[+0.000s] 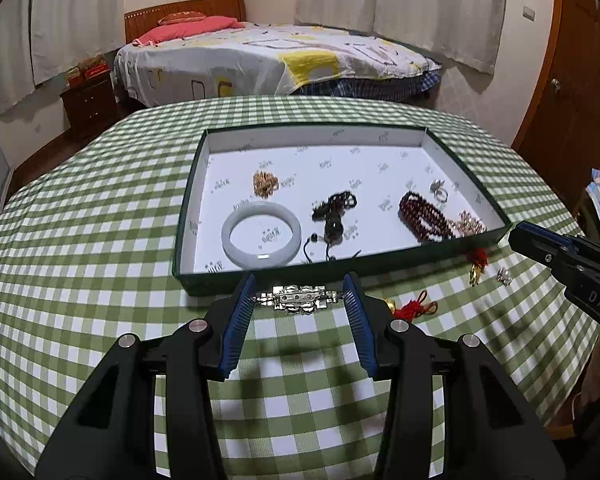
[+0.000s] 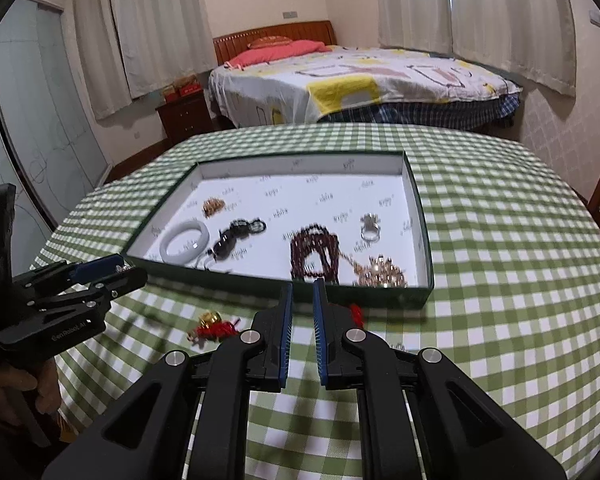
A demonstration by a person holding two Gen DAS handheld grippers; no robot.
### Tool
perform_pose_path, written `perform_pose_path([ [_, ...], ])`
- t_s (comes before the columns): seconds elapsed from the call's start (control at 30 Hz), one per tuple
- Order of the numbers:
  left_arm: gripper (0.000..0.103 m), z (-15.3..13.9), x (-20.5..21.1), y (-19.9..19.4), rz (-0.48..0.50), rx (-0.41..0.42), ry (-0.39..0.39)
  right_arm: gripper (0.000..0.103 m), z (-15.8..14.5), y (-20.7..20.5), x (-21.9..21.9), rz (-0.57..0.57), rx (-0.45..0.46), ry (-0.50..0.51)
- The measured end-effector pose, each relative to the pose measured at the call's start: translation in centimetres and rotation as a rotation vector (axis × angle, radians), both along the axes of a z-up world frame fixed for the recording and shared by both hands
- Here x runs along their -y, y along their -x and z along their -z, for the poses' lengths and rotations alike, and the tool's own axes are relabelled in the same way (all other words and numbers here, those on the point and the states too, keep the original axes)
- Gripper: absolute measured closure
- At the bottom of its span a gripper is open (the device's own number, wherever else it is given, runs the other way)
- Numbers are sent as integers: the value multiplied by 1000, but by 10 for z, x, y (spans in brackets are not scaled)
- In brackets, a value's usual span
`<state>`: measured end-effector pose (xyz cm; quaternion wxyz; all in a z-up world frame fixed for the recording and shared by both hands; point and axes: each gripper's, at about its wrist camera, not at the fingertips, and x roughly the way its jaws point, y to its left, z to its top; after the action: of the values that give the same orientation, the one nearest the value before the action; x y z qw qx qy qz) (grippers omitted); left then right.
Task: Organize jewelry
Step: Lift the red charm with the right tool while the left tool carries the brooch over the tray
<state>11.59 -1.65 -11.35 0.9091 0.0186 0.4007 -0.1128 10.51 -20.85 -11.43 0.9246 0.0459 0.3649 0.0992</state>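
Note:
A dark green tray (image 1: 188,200) with a white floor lies on the checked table. In it are a white jade bangle (image 1: 261,234), a gold piece (image 1: 265,184), dark beads (image 1: 334,210), a red-brown bead bracelet (image 1: 422,216), a silver ring (image 1: 439,192) and a rose-gold chain (image 1: 470,224). My left gripper (image 1: 299,298) is shut on a silver bracelet (image 1: 296,299), held between its fingertips just before the tray's near wall. My right gripper (image 2: 302,300) is nearly closed and empty, above a red tassel charm (image 2: 356,314). The tray also shows in the right wrist view (image 2: 424,240).
On the cloth in front of the tray lie a red knot charm with a gold bell (image 1: 414,308), a red tassel charm (image 1: 478,262) and a small silver piece (image 1: 504,276). A bed (image 1: 260,60) stands behind the table. A wooden door (image 1: 572,80) is at right.

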Motion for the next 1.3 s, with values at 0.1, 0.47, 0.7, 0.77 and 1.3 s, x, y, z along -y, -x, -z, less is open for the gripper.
perform_pose_path([
  [0.1,59,-4,-1,0,-1,10,2,92,-4,-1,-1,-3,10,3],
  [0.47,59,6,1,0,8,-10,-17,90,42,-14,5,13,-139,-15],
  [0.7,59,10,2,-1,7,-19,-19,90,55,-18,10,41,-158,-13],
  [0.77,59,12,3,-2,8,-21,-19,90,54,-19,11,47,-151,-10],
  [1.3,59,14,6,-2,12,-27,-17,72,56,-35,13,90,-129,15],
])
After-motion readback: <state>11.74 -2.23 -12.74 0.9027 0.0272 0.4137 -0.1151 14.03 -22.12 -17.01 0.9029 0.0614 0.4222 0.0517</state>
